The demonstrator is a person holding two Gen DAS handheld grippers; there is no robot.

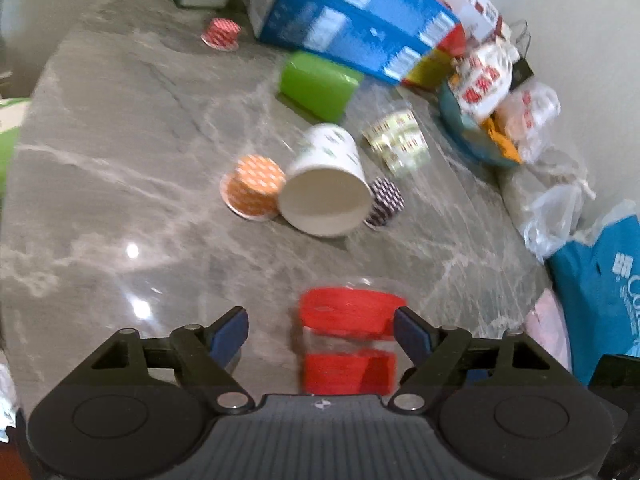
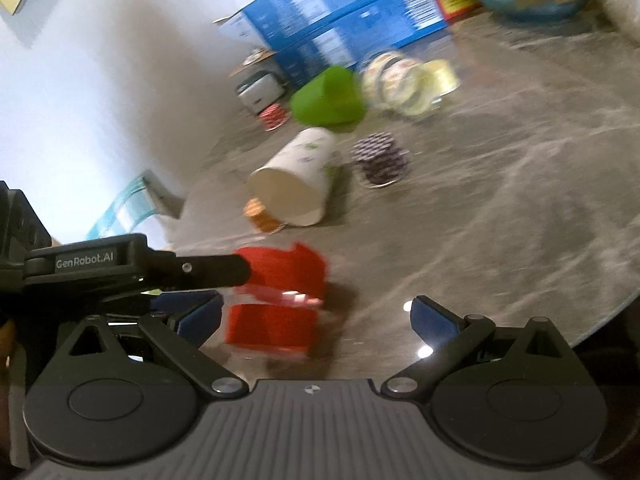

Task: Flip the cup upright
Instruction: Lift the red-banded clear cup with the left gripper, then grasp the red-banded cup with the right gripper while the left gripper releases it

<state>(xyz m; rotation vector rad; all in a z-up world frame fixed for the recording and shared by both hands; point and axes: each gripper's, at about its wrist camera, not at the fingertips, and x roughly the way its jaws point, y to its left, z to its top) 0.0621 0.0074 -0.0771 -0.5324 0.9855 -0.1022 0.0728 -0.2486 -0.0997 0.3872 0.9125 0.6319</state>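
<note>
A clear cup with red bands [image 1: 347,338] stands between the open fingers of my left gripper [image 1: 320,330], close to the right finger; it touches neither pad clearly. In the right wrist view the same red cup [image 2: 276,300] sits just left of centre, with the left gripper's finger [image 2: 200,270] reaching in from the left beside it. My right gripper [image 2: 316,318] is open and empty, the cup near its left pad. A white paper cup [image 1: 326,184] lies on its side, mouth toward me, and also shows in the right wrist view [image 2: 294,178].
On the grey marble table [image 1: 120,140]: an orange cup [image 1: 252,186], a dark checked cup [image 1: 385,202], a green cup [image 1: 318,84] on its side, a patterned cup [image 1: 398,140], a red cup [image 1: 221,33], blue boxes [image 1: 360,16], a snack bowl [image 1: 476,120] and bags [image 1: 600,276] at right.
</note>
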